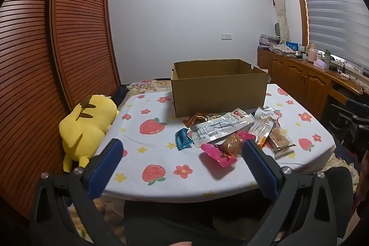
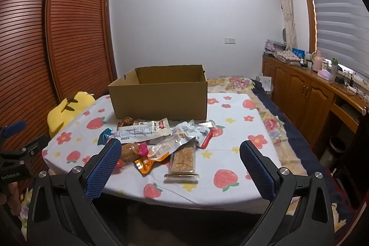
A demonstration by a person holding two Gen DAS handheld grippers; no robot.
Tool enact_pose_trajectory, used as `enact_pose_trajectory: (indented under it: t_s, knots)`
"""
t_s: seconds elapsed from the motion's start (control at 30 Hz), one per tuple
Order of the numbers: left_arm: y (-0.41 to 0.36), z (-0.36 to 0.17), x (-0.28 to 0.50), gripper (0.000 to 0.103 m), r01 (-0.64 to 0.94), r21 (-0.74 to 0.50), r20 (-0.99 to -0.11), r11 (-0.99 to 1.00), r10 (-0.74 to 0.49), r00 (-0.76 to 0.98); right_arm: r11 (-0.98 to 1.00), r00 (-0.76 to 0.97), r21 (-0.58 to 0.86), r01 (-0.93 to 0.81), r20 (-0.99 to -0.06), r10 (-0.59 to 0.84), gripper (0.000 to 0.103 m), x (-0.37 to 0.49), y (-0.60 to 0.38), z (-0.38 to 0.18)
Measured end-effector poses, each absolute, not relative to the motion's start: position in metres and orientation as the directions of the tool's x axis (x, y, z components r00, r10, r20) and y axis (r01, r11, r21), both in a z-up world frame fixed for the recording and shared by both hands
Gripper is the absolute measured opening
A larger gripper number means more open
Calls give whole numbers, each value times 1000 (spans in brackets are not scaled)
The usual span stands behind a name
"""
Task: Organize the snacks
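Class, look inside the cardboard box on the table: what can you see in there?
Only the bare inner walls of the cardboard box show; no snack is visible inside. Its floor is hidden behind the near wall, so its contents cannot be confirmed.

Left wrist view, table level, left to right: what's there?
Yellow plush toy → blue wrapper → pink packet → clear-wrapped grain bar. The cardboard box stands behind them.

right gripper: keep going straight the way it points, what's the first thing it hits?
Likely the clear-wrapped grain bar, nearest item of the snack pile, centred between the open jaws of the right gripper. Depth is uncertain; a flatter path could reach the cardboard box behind.
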State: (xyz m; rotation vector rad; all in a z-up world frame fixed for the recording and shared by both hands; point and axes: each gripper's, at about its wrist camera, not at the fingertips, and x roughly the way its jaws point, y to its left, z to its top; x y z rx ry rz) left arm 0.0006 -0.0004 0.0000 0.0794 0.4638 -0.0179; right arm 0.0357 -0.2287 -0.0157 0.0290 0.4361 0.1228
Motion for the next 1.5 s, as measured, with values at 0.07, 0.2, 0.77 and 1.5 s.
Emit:
enact_pose_trajectory:
  t_s: [0.07,0.2,0.77,1.5]
  knots:
    - [-1,0,2,103,37,72,-446,997,-1,895,992,896,59,-113,-425,127,103,36,-229,-16]
    - [-1,3,-1,103,34,70,-439,997,0,899,992,897,57,-112,-423,126,103,36,-229,-16]
    - [3,11,-4,103,37,62,-426,997,-7,905,992,897,60,-112,-423,127,103,36,-230,-18]
    - [2,18,-6,103,37,64,-415,997,-8,910,992,898,60,-111,-421,126,103,34,-232,-17]
